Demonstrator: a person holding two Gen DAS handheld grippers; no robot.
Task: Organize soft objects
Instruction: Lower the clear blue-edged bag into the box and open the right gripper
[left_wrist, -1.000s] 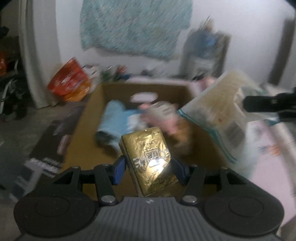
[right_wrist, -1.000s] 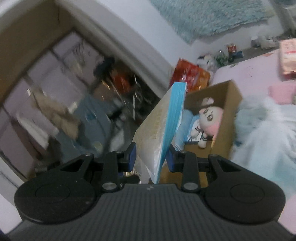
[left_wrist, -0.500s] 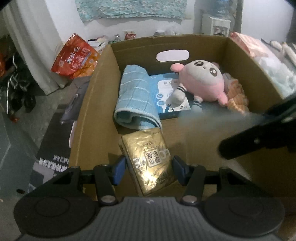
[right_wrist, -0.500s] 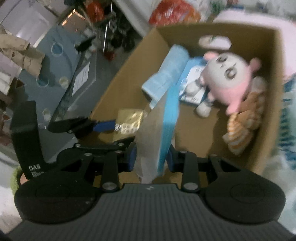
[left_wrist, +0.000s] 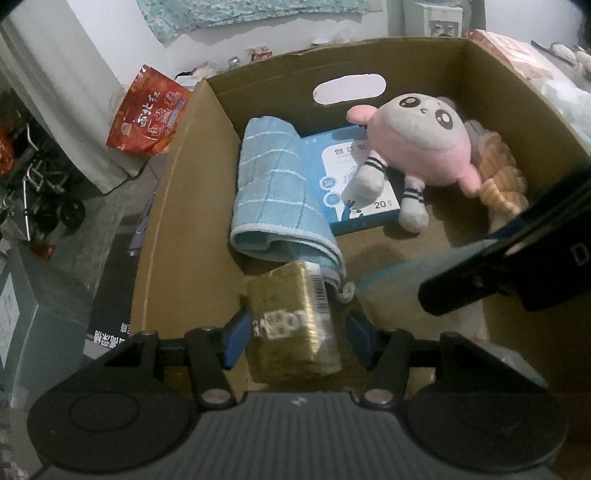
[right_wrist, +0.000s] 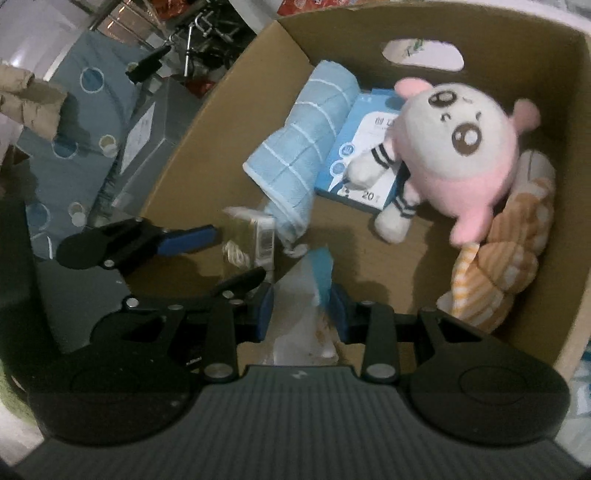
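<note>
A cardboard box (left_wrist: 177, 206) (right_wrist: 576, 206) holds a folded blue towel (left_wrist: 273, 195) (right_wrist: 306, 140), a blue packet (left_wrist: 351, 184) (right_wrist: 365, 147), a pink plush doll (left_wrist: 421, 147) (right_wrist: 461, 147) and an orange striped cloth (left_wrist: 502, 181) (right_wrist: 506, 258). My left gripper (left_wrist: 295, 332) is inside the box near its front left; its jaws stand apart beside a gold packet (left_wrist: 291, 325) that lies tilted between them. My right gripper (right_wrist: 301, 314) holds a white and blue bag (right_wrist: 310, 314) low in the box; it shows at the right in the left wrist view (left_wrist: 517, 266).
A red snack bag (left_wrist: 147, 114) lies on the floor left of the box. A grey box (right_wrist: 147, 140) and a blue dotted cloth (right_wrist: 74, 122) are on the left. A wheeled frame (left_wrist: 40, 184) stands at far left.
Both grippers have moved down into the box. My left jaws have spread and the gold packet has tipped over between them. The white and blue bag has sunk lower.
</note>
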